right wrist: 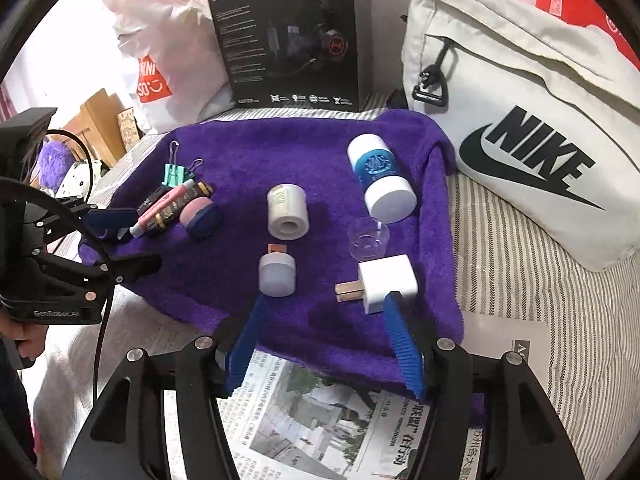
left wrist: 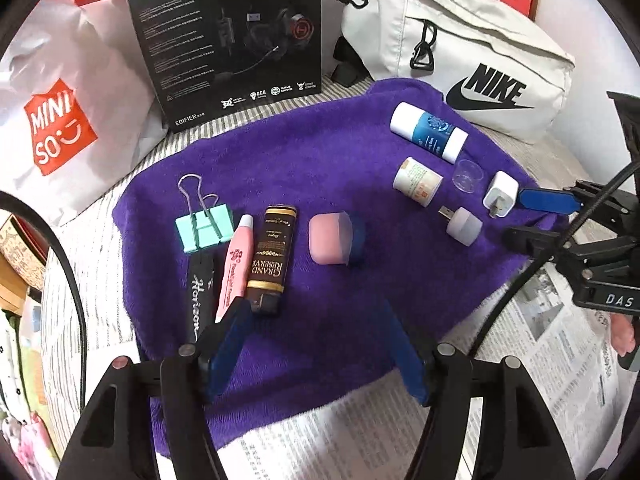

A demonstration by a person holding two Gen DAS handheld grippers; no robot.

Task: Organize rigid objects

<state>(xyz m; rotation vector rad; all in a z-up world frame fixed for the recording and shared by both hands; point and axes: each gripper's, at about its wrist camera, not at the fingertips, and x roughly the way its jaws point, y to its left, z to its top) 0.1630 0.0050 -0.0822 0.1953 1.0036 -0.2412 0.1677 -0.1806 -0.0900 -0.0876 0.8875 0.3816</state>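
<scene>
Purple towel (left wrist: 320, 152), spread on striped bedding, serves as sorting surface. Contents as they lie now:

Grp A, left half, laid side by side, roughly parallel:
- mint binder clip (left wrist: 204, 226), wire handles up
- black "Horizon" item (left wrist: 199, 296), type unclear
- pink tube (left wrist: 236, 268)
- brown "Grand Reserve" lighter (left wrist: 270, 260), touching or nearly touching the tube
- pink case w/ blue lid (left wrist: 334, 242), just beside the lighter, slightly apart

Grp B, right half, looser:
- blue-and-white bottle (right wrist: 380, 176), on its side
- small white jar (right wrist: 288, 212), on its side
- clear plastic cap (right wrist: 368, 238), near the bottle's end
- USB night-light (right wrist: 277, 274)
- white wall charger (right wrist: 384, 282), prongs pointing left

Tools:
- left gripper (left wrist: 312, 344): jaws apart at medium width, nothing between; hovers near edge of Grp A.
- right gripper (right wrist: 324, 340): same, medium gap, empty; right finger tip beside the charger, contact can't be told.

Status (est.): Grp A looks lined up, prob. done. Grp B placed but not in a row; straightening may remain. Both tools empty, so no item in transit.

Surrounds: headset box (left wrist: 228, 40), Nike bag (right wrist: 520, 120), Miniso bag (left wrist: 60, 128), newspaper (right wrist: 320, 420) under towel's near edge.
</scene>
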